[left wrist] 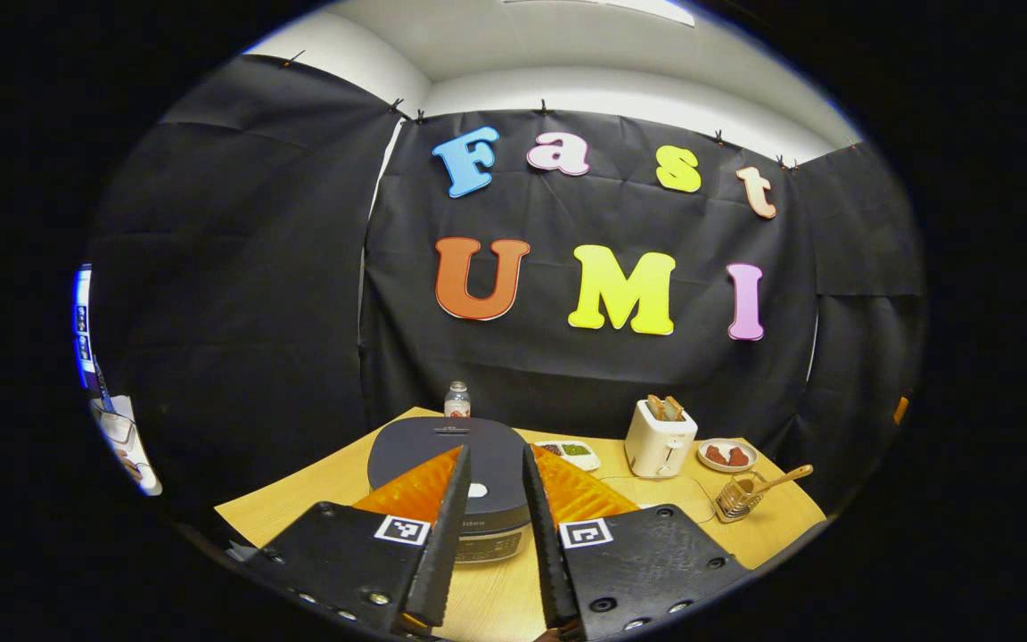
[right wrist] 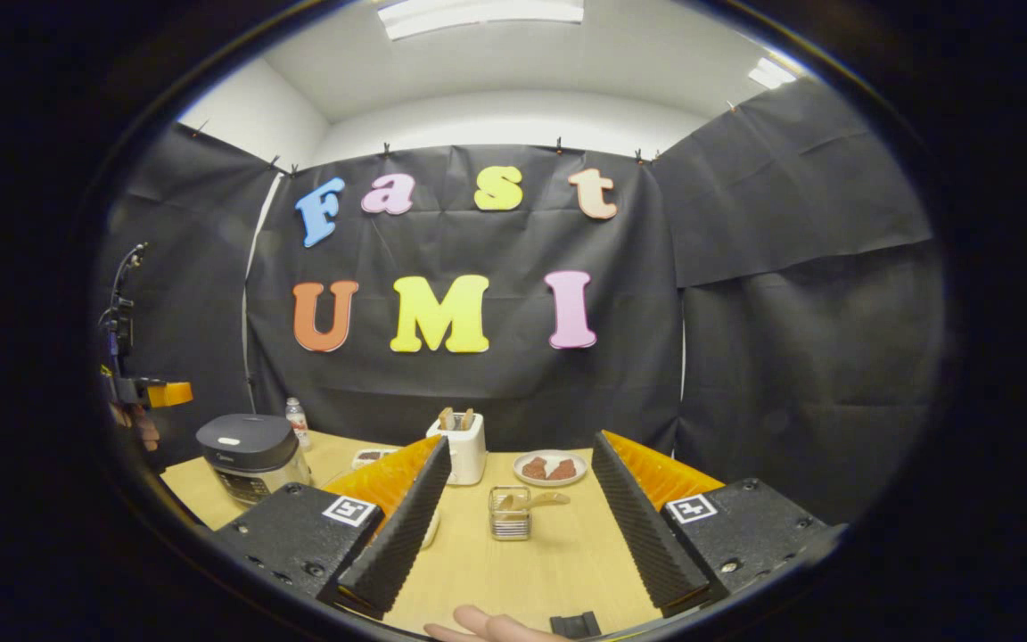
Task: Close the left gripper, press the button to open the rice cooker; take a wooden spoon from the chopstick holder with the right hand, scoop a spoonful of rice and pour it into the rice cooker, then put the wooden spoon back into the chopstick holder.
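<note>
Both tools gape, left tool (left wrist: 494, 468) narrower, over rice cooker (left wrist: 447, 464) (logo illegible).

Left gripper (left wrist: 496, 464) hovering over the tabletop (left wrist: 299, 499), fingers partly apart, framing the closed rice cooker (left wrist: 451, 450) just ahead. Chopstick holder (left wrist: 736, 499) with wooden spoon (left wrist: 781, 481) sitting off to its right.

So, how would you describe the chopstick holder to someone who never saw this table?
Find the white toaster at the back of the wooden table. In front of it stands a small wire holder. It alone is see-through, with a wooden spoon lying across its top.
</note>
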